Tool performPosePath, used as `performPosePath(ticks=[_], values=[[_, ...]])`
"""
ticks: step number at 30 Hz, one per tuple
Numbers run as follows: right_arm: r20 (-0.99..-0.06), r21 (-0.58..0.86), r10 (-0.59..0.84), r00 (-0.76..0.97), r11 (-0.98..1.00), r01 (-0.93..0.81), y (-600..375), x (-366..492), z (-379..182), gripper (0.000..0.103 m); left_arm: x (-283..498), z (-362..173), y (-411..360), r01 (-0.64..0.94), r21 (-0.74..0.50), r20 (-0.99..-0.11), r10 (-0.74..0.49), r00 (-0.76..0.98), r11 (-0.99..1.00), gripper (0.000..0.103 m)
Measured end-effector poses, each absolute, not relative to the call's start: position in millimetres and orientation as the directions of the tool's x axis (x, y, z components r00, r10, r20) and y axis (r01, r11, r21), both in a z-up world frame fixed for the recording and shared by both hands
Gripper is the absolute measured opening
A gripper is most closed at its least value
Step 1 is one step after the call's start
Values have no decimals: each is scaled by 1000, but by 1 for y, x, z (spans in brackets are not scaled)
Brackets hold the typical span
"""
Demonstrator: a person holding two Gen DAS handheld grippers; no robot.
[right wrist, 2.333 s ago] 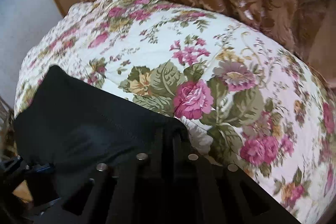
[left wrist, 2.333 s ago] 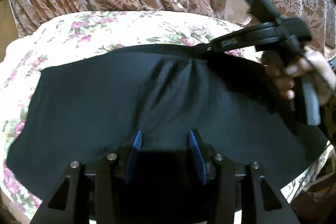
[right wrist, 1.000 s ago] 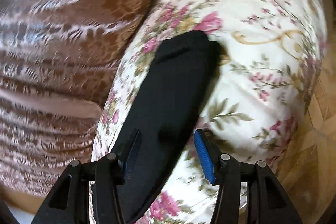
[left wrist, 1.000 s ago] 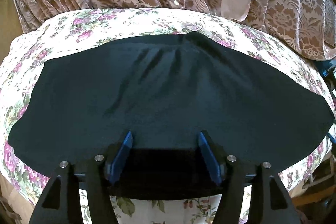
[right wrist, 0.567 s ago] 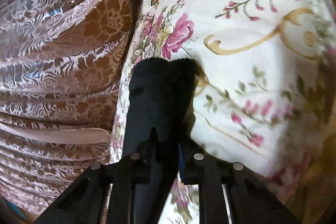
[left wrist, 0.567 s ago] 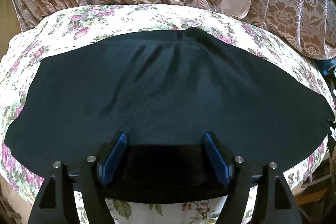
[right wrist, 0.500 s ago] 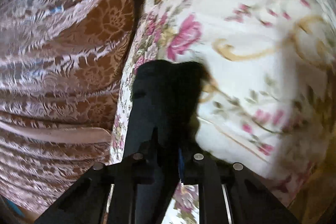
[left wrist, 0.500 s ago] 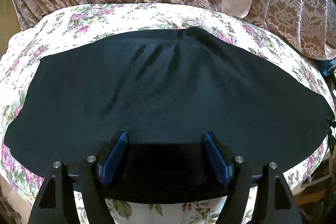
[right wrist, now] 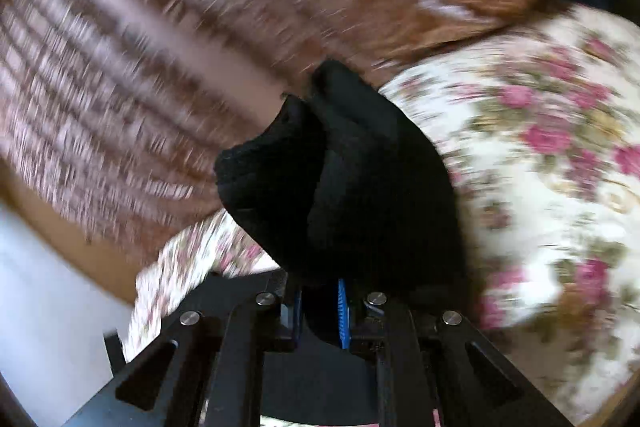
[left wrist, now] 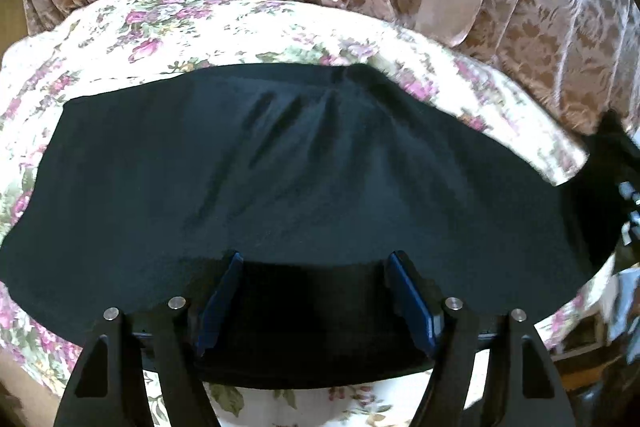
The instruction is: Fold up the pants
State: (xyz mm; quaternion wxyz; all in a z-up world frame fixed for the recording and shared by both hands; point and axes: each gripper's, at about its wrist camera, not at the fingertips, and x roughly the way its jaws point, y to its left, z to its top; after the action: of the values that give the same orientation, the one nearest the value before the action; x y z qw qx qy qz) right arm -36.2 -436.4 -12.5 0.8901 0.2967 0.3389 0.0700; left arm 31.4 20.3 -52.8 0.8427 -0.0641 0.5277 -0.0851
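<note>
In the right wrist view, the curtain point(right wrist: 168, 39) and the floral bedspread point(right wrist: 560, 155) are smeared by motion blur, so their patterns cannot be read. The pads of the right gripper point(right wrist: 320, 311) are largely covered by the bunched end of the pants point(right wrist: 348, 179). In the left wrist view, the right end of the pants point(left wrist: 280, 167) is blurred near the frame edge, and the dark object point(left wrist: 612, 135) there cannot be identified.
</note>
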Motion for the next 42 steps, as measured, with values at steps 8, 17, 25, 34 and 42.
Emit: performPosePath(ticks=[8, 17, 25, 34, 42], values=[[-665, 460, 454, 593, 875, -153, -306, 2, -28, 13, 39, -44, 28, 65, -325, -854, -322, 408, 943, 57], [-803, 293, 387, 454, 919, -264, -226, 3, -79, 14, 59, -37, 27, 99, -599, -732, -594, 335, 794, 57], [-816, 111, 307, 491, 915, -388, -203, -16, -79, 36, 94, -51, -4, 27, -772, -611, -753, 245, 635, 86], [-768, 245, 405, 496, 901, -357, -236, -42, -64, 50, 104, -76, -36, 2, -730, -677, -725, 124, 683, 72], [-775, 259, 239, 585, 964, -50, -339, -94, -42, 50, 100, -78, -57, 70, -715, -694, -718, 44, 695, 49]])
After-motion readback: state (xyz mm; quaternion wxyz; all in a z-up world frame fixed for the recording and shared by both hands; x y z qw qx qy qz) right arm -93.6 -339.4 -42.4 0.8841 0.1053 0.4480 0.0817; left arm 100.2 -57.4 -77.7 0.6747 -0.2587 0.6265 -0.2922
